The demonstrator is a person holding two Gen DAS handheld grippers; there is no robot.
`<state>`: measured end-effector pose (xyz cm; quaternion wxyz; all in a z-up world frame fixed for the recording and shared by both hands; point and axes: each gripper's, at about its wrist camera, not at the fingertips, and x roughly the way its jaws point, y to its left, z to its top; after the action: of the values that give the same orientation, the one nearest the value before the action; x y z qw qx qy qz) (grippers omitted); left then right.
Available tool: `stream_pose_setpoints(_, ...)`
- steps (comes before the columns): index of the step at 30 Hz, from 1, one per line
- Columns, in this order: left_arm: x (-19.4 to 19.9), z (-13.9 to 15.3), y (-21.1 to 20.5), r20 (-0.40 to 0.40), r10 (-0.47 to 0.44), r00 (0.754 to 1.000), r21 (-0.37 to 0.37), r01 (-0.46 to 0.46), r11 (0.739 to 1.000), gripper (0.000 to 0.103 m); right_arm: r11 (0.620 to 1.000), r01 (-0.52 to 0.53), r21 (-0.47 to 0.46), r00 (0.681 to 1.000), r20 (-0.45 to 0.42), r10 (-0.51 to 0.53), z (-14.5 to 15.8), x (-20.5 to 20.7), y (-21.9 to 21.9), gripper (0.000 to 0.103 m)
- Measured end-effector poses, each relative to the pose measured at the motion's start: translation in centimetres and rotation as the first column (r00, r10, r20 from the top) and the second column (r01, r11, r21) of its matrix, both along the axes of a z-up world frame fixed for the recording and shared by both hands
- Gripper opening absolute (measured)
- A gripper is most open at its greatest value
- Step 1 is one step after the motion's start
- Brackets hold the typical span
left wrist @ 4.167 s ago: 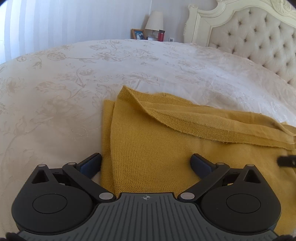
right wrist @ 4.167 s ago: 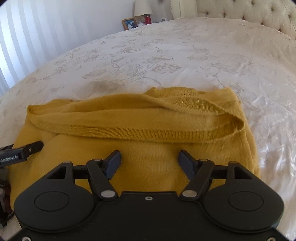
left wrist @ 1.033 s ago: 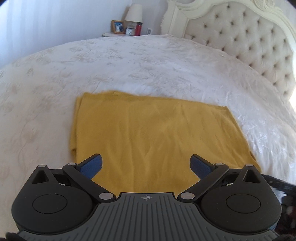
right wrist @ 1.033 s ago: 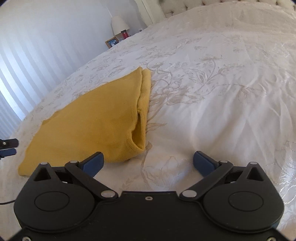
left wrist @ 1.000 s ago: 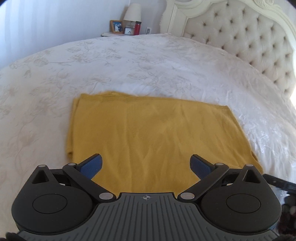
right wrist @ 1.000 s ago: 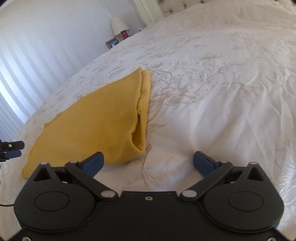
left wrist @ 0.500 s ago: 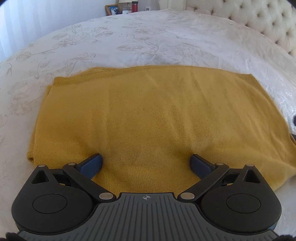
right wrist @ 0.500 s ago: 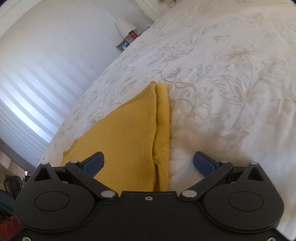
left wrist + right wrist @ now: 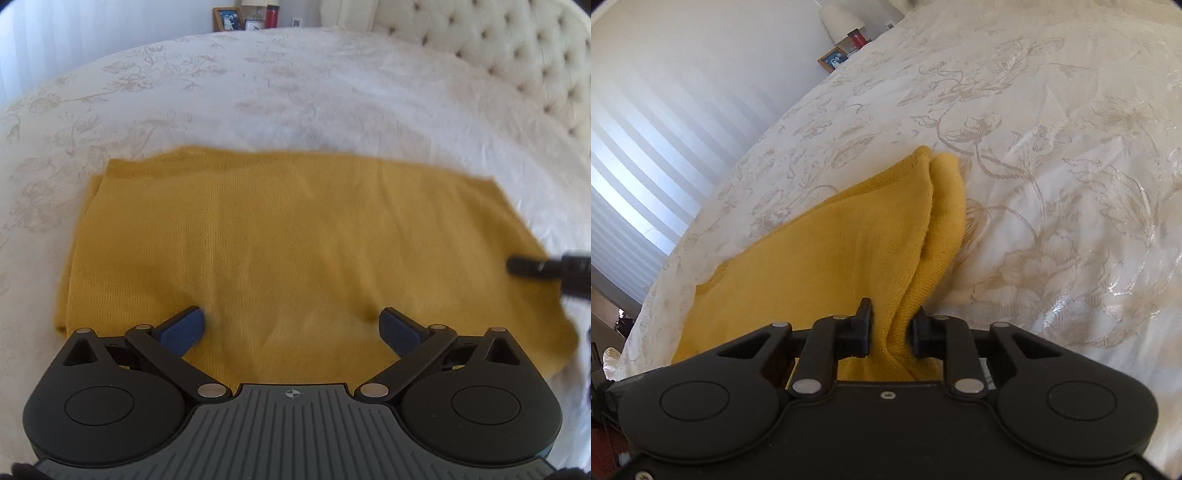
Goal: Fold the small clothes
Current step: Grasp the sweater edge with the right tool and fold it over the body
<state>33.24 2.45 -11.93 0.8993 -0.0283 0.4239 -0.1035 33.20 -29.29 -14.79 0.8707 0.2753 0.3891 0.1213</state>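
Setting: a bed (image 9: 332,92) under a pale floral bedspread, with a tufted headboard (image 9: 517,55) at the upper right of the left wrist view.
Far edge: a framed photo (image 9: 227,19) and a red bottle (image 9: 271,20) stood beyond the bed; the right wrist view also caught a lamp (image 9: 842,18) there.
Garment: a mustard-yellow knit top (image 9: 295,240) lay folded into a flat rectangle on the bedspread — its left edge doubled over, its surface faintly creased.
Left gripper (image 9: 291,328): hovered over the near edge of the knit top, jaws spread wide and apart from each other, with only flat cloth below them.
Left gripper's blue pads (image 9: 181,328): sat just above the fabric; contact could not be told.
Right gripper (image 9: 890,332): its jaws had just been closing and were pinched on the layered right-hand edge of the knit top — cloth bunched between the black fingers (image 9: 862,328).
Right gripper, seen from the left wrist: a blurred dark finger at the garment's right side.
Right of the garment: bare bedspread, its floral stitching glossy in the light.
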Motion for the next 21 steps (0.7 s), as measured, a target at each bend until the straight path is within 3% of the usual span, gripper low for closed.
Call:
stream_pose_setpoints(2,1.3,0.7,0.3,0.01,0.028,1.0,-0.028,-0.027,0.999,0.103,1.0,0.006,0.006,1.0,0.002,-0.006,0.2,0.0,-0.2,0.03)
stream_pose_setpoints(8,5.7,-0.1,-0.5,0.004,0.06,0.998,0.056,-0.061,0.997,0.103,1.0,0.018,0.019,1.0,-0.011,-0.018,0.3,0.2,-0.6,0.03)
stream_pose_setpoints(12,6.6,-1.5,-0.5,-0.036,0.011,0.999,0.077,-0.008,0.997,0.103,0.999,0.027,0.028,0.999,-0.018,-0.027,0.7,0.2,-0.4,0.029)
stream_pose_setpoints(15,5.5,0.0,1.8,-0.029,0.04,0.999,-0.044,-0.041,0.998,0.102,1.0,0.026,0.009,0.999,-0.021,-0.025,1.5,0.3,0.1,0.028)
stream_pose_setpoints(18,3.5,1.6,5.3,-0.027,0.11,0.994,-0.172,-0.113,0.979,0.102,1.0,0.023,-0.008,1.0,-0.016,-0.023,2.8,0.4,0.8,0.027)
stream_pose_setpoints(21,0.9,3.1,8.9,-0.003,0.139,0.99,-0.243,-0.135,0.961,0.102,0.999,0.011,-0.035,1.0,-0.012,-0.012,4.5,0.7,2.1,0.026)
